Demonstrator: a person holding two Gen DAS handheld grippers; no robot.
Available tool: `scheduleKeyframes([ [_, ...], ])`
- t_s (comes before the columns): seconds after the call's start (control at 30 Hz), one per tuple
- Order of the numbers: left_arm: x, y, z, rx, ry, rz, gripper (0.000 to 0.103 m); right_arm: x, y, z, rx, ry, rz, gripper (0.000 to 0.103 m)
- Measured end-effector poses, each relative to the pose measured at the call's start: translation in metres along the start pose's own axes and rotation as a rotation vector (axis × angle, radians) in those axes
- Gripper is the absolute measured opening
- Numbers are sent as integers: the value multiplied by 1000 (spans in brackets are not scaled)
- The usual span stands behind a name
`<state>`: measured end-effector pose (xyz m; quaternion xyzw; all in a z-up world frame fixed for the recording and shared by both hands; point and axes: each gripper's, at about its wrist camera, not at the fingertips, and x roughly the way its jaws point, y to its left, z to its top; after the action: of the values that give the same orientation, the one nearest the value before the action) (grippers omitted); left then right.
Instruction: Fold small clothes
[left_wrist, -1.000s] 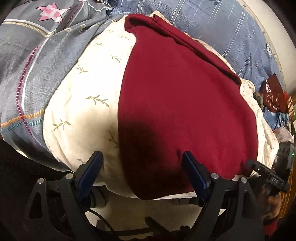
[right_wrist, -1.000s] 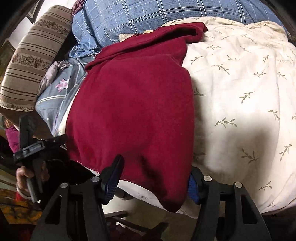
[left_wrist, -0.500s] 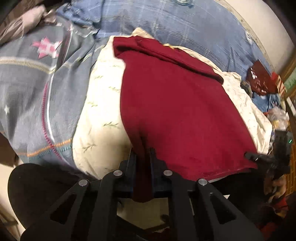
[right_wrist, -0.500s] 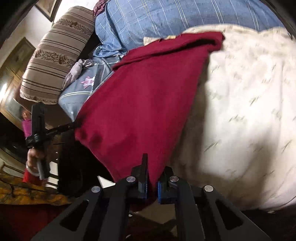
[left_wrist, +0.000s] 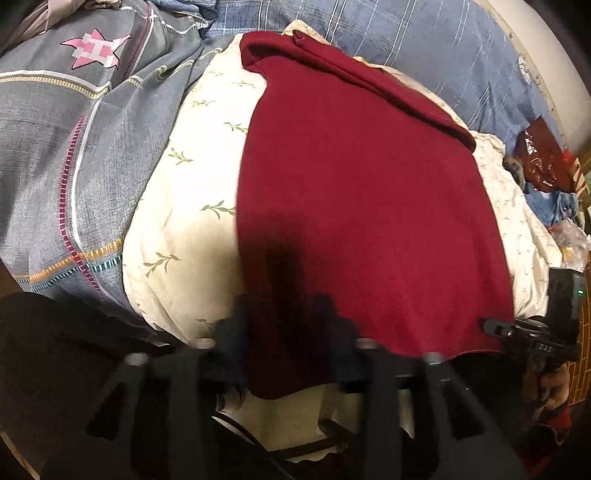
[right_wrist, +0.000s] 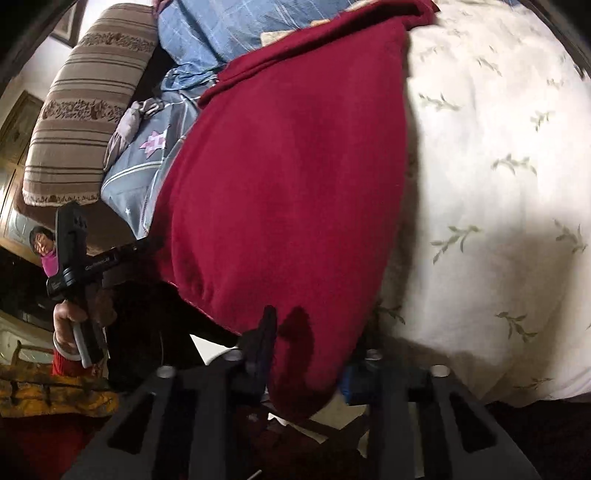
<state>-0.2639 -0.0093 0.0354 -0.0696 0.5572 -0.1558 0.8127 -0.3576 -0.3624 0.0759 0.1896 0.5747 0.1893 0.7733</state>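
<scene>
I am working in a home bedroom: a leaf-print quilt (right_wrist: 498, 147), a blue plaid bedsheet (left_wrist: 424, 48), a grey star-patterned cover (left_wrist: 74, 129) and a striped bolster (right_wrist: 85, 103).

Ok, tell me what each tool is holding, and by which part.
Nothing is gripped. The left tool and right tool both stand open, each straddling a near hem corner of the red garment lying on the cream bedding.

Warm indoor light, strong fisheye bending at black-vignetted edges, left tongs (left_wrist: 288, 354) motion-blurred over dark shadow
</scene>
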Motion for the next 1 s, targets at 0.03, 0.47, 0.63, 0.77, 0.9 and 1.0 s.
scheduleKeyframes([
  [0.03, 2, 0, 1, -9, 1, -7, 56, -5, 1, 0, -9, -17, 4, 9],
  [0.47, 2, -8, -3, 32, 15, 7, 12, -26, 6, 11, -4, -88, 91, 8],
  [0.63, -26, -11, 14, 43, -44, -19, 11, -41, 10, 32, -4, -150, 142, 8],
  [0.77, -54, -21, 51, 45, -154, -90, 11, -61, 19, 69, -37, -277, 157, 8],
  [0.9, -65, -34, 111, 64, -272, -131, 10, -81, 14, 117, -30, -417, 143, 8],
  [1.0, -56, -48, 157, 85, -335, -130, 10, -86, 5, 160, -8, -482, 118, 8],
])
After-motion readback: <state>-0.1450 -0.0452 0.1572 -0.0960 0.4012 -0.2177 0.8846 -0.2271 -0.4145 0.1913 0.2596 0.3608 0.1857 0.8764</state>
